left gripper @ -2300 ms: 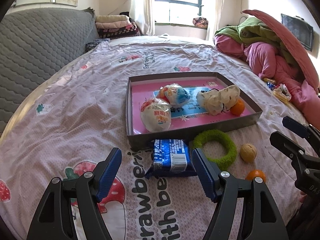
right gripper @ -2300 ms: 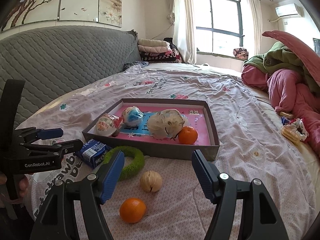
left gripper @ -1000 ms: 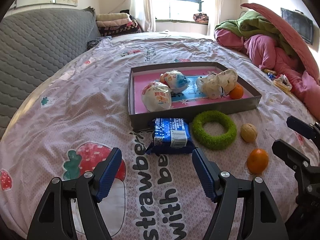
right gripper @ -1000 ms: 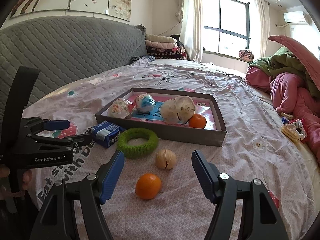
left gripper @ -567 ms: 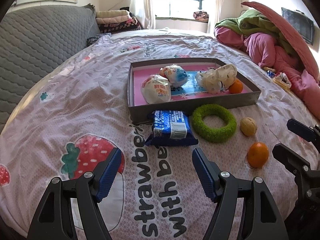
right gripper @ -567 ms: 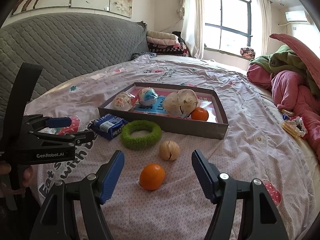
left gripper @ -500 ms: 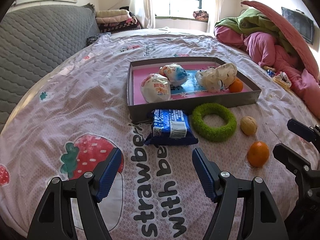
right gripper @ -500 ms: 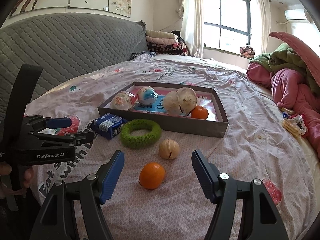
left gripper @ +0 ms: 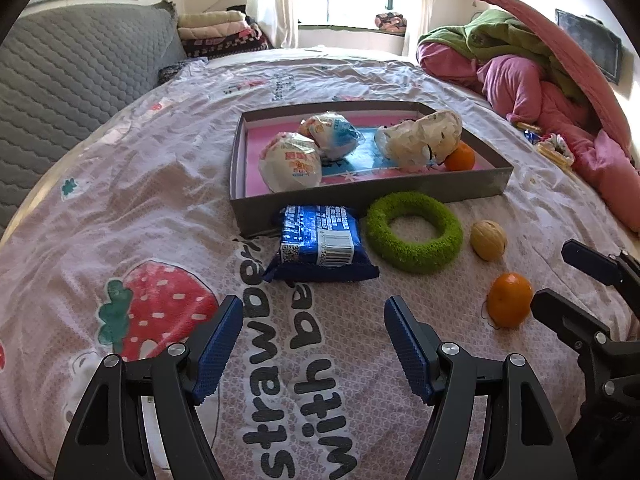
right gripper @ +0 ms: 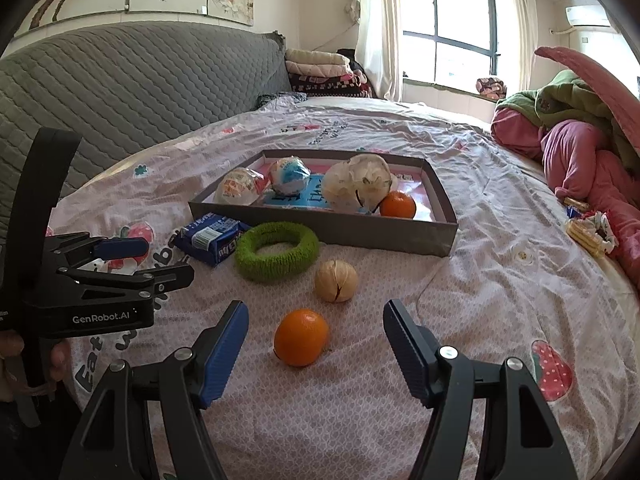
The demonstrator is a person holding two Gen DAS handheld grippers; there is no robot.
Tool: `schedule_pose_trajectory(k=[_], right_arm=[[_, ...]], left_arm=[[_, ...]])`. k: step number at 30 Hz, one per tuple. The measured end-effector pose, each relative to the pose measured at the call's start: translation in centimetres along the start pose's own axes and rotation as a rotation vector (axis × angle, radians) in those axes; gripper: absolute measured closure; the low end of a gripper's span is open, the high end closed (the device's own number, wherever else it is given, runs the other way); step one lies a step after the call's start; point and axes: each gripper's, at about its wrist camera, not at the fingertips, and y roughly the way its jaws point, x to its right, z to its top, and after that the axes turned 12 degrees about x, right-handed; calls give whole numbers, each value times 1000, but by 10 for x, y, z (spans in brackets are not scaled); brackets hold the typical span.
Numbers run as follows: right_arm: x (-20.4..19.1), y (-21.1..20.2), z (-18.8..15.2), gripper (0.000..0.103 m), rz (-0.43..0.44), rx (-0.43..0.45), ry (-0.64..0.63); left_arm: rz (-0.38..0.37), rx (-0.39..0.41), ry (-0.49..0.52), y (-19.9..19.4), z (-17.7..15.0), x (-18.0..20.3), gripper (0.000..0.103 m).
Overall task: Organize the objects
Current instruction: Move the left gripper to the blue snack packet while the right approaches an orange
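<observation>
On a strawberry-print bedsheet (left gripper: 168, 216), the left gripper (left gripper: 314, 338) and right gripper (right gripper: 316, 346) hover spread wide, holding nothing. Against the near wall of the shallow grey cardboard tray (left gripper: 360, 196) lie a blue foil snack packet (left gripper: 318, 242) and green fuzzy ring (left gripper: 414, 232); nearer the grippers sit a tan walnut (right gripper: 335, 275) and loose orange (right gripper: 302, 337).

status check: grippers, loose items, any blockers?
Left gripper and right gripper open, empty. Blue packet, green ring, walnut, orange outside tray. Nothing blocking.
</observation>
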Motion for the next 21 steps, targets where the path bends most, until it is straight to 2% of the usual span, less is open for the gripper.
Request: schedule_pose_trajectory(k=[7,21], right_arm=[[-1,4,-3,33,-13,-22,-15],[0,15,-9,33,16,-56,24]], left_arm=[[-21,-19,-35,5,-1,-2,29],[-23,-24,-48,20,2,0,29]])
